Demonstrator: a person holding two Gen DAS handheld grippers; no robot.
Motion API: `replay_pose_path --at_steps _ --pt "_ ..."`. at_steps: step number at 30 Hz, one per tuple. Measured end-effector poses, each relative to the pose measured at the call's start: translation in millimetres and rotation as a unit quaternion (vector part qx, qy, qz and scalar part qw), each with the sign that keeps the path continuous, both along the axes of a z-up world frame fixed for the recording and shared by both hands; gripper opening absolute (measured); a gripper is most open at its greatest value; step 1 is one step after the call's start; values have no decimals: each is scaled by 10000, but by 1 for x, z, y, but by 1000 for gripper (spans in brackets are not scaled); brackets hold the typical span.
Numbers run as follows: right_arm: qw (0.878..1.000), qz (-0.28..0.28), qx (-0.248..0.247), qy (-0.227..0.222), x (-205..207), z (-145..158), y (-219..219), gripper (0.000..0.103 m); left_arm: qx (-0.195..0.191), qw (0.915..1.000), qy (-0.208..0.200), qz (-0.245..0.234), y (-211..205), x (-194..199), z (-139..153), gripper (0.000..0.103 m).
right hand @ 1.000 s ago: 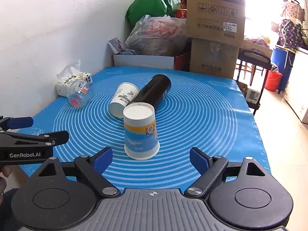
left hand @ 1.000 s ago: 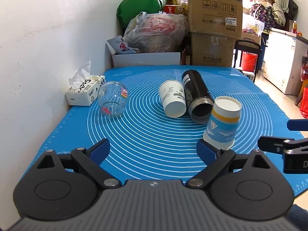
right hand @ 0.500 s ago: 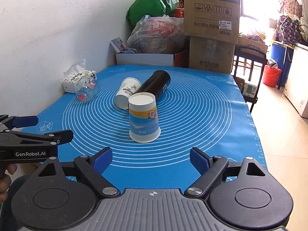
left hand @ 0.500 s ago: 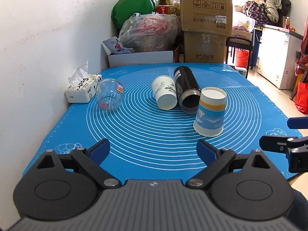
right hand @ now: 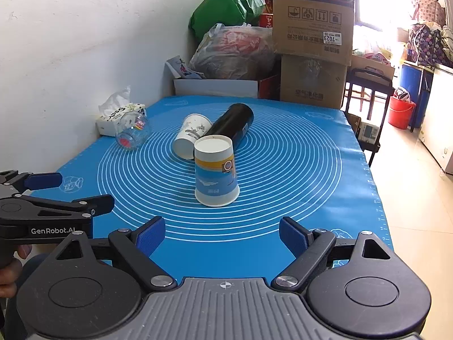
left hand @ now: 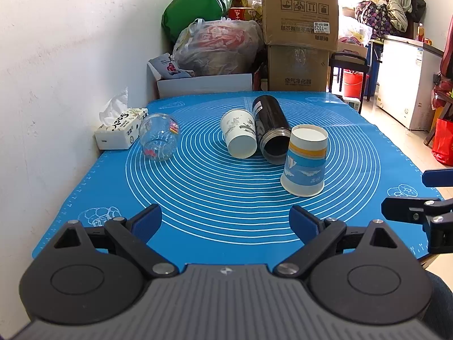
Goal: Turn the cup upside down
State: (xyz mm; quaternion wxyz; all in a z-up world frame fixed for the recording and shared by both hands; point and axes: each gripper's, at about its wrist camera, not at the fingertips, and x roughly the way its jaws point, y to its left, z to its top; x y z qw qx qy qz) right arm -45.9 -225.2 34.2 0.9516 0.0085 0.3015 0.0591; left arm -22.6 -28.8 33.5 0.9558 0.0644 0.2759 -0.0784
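Paper cup point(left hand: 305, 162): stands upside down on the blue mat point(left hand: 215, 192), wide mouth on the mat, closed white base facing up; it tapers toward the top. A yellow-orange band runs under the base rim, then a blue field with white cloud shapes, then a white strip at the mouth. In the right wrist view the cup point(right hand: 216, 171) shows a small round emblem on its right side.

Cup position: right of the mat's ringed centre, just in front of the black flask's open end, very near it; contact cannot be told.

Left gripper point(left hand: 225, 222): jaws spread wide, nothing between them, held back near the mat's near edge, well apart from the cup.

Right gripper point(right hand: 222, 232): jaws also spread, holding nothing; the cup is ahead between the lines of its fingers, apart from both.

Black flask point(left hand: 270, 129): lies on its side, open end toward the cameras.

White cup point(left hand: 240, 136): lies on its side, touching the flask's left flank.

Glass jar point(left hand: 158, 137): lies tipped just beside the tissue pack point(left hand: 120, 129) at the wall.
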Motion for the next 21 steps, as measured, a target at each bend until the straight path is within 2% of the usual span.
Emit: replay_pose_path --at_steps 21 --pt "10000 16 26 90 1 -3 0 89 -23 10000 37 -37 -3 -2 1 96"
